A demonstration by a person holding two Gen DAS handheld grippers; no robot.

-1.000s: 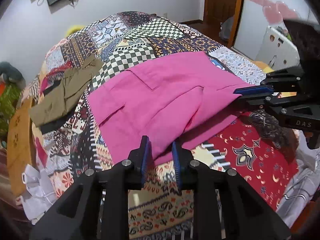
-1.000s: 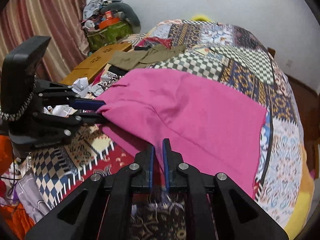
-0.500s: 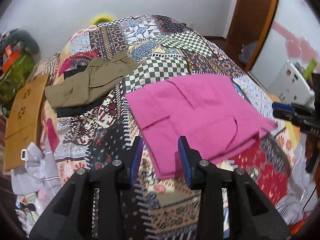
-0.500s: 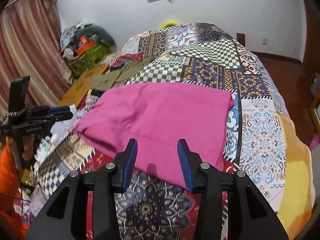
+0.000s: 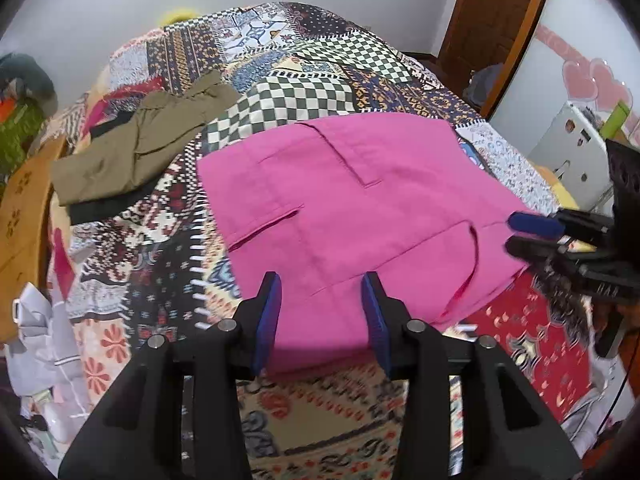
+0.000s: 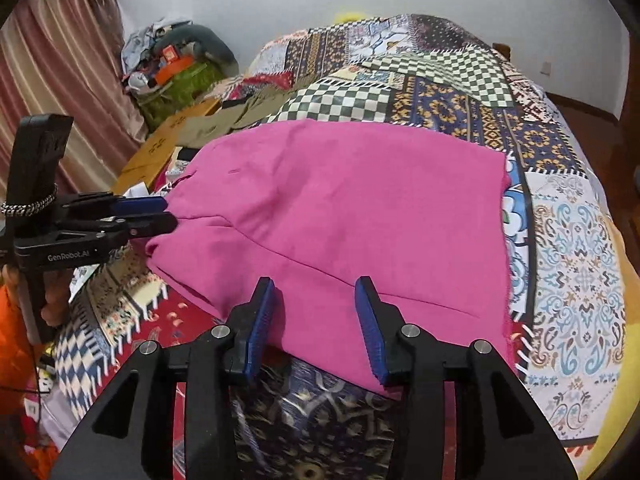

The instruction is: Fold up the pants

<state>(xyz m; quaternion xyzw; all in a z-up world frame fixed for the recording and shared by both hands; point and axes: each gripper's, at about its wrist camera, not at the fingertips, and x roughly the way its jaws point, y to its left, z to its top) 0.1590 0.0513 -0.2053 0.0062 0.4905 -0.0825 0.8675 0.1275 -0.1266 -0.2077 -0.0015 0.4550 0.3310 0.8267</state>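
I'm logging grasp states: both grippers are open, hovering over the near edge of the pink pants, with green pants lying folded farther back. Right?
One error: the farther pants are olive-brown, as the left wrist view shows. Otherwise yes: left gripper and right gripper are open over the pink pants.

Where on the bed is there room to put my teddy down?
Free: the checkered patch beyond the pink pants, and the paisley strip between the pants and the bed's edge. Crowded: the corner where the olive pants lie, by the clutter pile.
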